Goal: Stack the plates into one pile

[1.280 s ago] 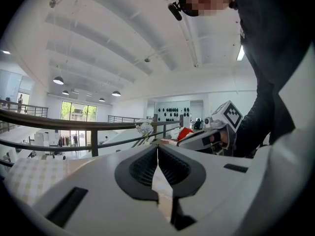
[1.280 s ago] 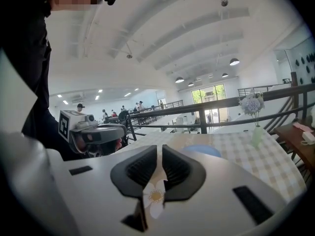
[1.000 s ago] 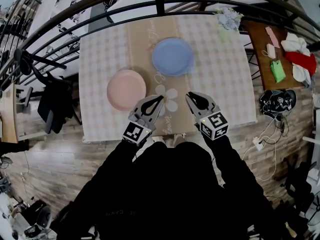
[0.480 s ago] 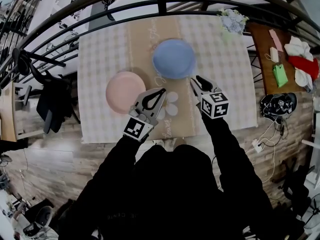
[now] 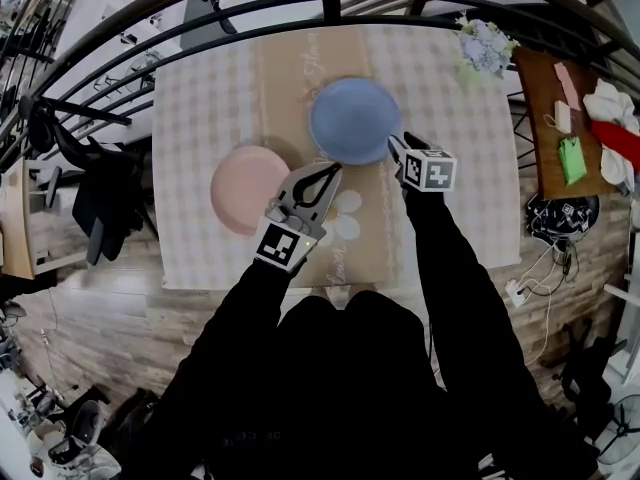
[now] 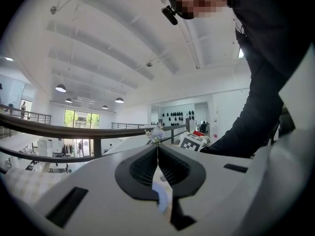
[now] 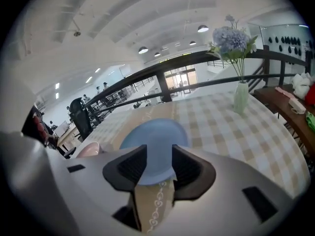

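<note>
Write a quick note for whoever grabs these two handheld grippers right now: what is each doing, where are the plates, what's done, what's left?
Left gripper: shut, empty, held level beside the pink plate.
Right gripper: jaws apart, just been opening, angled down at the near rim of the blue plate; nothing gripped.
Plates: both lie flat and apart on the table.
Done: nothing stacked yet.
Left: grip one plate and set it on the other.
</note>
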`<state>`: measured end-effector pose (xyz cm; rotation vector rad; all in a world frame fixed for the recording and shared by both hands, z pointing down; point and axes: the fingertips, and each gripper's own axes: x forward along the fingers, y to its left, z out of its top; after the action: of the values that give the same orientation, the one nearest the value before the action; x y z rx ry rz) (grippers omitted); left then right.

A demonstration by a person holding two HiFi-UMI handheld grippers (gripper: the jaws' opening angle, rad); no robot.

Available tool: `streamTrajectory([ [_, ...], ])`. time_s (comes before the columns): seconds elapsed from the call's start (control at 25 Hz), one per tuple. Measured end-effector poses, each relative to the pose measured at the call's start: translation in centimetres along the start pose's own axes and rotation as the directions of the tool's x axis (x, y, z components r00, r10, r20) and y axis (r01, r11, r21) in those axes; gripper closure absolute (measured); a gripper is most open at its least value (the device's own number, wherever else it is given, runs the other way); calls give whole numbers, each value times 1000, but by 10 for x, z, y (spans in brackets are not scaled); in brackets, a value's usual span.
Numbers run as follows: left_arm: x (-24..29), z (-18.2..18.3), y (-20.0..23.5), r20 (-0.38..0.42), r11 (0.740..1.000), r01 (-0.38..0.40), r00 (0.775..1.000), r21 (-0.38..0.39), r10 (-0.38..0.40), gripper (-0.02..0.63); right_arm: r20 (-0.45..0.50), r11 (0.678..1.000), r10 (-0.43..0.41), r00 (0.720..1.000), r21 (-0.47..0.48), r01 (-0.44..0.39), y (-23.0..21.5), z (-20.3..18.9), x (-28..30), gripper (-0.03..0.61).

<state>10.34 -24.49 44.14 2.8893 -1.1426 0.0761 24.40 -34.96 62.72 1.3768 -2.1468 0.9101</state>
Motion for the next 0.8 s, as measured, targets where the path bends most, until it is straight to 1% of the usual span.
streamTrajectory([
  [0.16,12,-7,12,-2,1000,-12,1000,-13,12,594,-57,999,-37,998,32,39,-19,-5,32,399],
  [0.36,21,-17,21,-8,999,-25,1000,-42,25,594,-106,993,-76,991,77,84,-39,-10,64,383],
  [0.52,24,-25,27,-22,998,-35,999,-57,34,594,-140,991,-110,984,64,120,-47,-13,80,383],
  [0.6,25,-27,29,-24,997,-41,999,-68,39,594,-140,988,-142,980,40,149,-51,-11,81,412],
  [0.68,24,-28,31,-28,996,-47,999,-78,45,594,-131,984,-172,976,17,176,-57,-7,80,419],
  [0.8,22,-34,34,-42,994,-59,998,-89,56,594,-143,984,-172,975,17,176,-63,-10,83,408],
])
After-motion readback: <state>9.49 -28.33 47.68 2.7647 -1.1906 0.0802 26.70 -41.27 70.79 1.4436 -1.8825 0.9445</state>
